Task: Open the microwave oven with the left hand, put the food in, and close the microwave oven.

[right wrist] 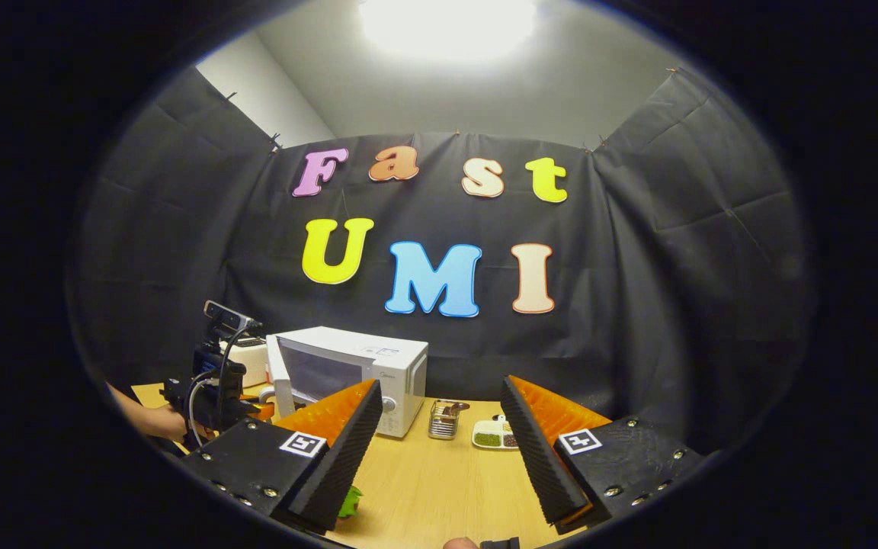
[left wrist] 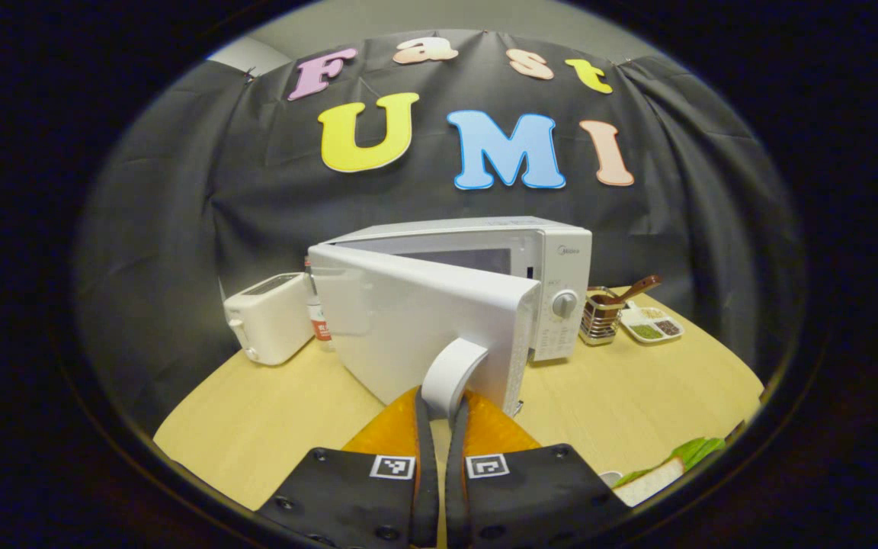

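While the left gripper [left wrist: 439, 415] is clenched on the curved white handle [left wrist: 450, 374] of the white box-shaped microwave oven [left wrist: 485, 290], its white door [left wrist: 416, 328] stands part open, swung toward the camera. That oven sits toward the back edge of the light wooden table [left wrist: 637, 389], long axis along that edge. Wide open, holding nothing, the right gripper [right wrist: 439, 450] hovers over the front edge, near green leafy food [right wrist: 349, 502].

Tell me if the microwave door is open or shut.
Open partway. The door swings out from the microwave, exposing the cavity; the left gripper is clamped on its handle.
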Demonstrator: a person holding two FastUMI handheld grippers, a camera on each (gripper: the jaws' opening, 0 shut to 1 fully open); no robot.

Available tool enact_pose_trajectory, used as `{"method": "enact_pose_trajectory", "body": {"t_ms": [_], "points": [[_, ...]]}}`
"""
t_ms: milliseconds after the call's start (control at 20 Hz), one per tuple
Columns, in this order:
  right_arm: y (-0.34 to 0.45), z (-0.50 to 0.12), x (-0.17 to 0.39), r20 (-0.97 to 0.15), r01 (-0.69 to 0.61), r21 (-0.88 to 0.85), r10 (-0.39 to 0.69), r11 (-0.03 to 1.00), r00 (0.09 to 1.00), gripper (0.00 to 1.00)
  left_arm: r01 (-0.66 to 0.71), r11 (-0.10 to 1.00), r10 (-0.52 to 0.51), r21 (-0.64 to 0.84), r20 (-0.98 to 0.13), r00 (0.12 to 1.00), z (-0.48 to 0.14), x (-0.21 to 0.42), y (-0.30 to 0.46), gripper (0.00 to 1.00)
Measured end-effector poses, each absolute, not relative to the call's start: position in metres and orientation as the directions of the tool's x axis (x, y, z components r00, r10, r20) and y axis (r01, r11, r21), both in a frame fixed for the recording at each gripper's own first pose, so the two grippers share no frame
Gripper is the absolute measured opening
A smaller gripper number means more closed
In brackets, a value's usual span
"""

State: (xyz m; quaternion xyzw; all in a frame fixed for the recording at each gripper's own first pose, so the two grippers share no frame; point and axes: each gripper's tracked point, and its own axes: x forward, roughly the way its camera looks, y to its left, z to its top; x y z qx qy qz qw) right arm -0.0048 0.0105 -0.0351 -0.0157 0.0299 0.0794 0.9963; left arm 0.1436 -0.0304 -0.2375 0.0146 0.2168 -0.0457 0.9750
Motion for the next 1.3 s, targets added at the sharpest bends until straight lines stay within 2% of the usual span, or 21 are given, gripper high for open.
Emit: {"method": "enact_pose_trajectory", "body": {"t_ms": [800,1100,1300], "points": [[0.153,-0.044,0.008,-0.091,-0.093,0.058,0.098,0.994,0.991,0.95,0.294,0.954,-0.288,-0.049,-0.408,0.866,-0.24,0.102,0.07,0.1],[0.186,-0.056,0.01,-0.11,-0.061,0.087,0.071,0.994,0.991,0.95,0.324,0.945,-0.316,-0.051,-0.398,0.861,-0.242,0.096,0.108,0.11],[0.201,-0.063,0.011,-0.143,-0.054,0.115,0.07,0.992,0.987,0.95,0.295,0.955,-0.286,-0.039,-0.396,0.872,-0.244,0.094,0.139,0.11]]}}
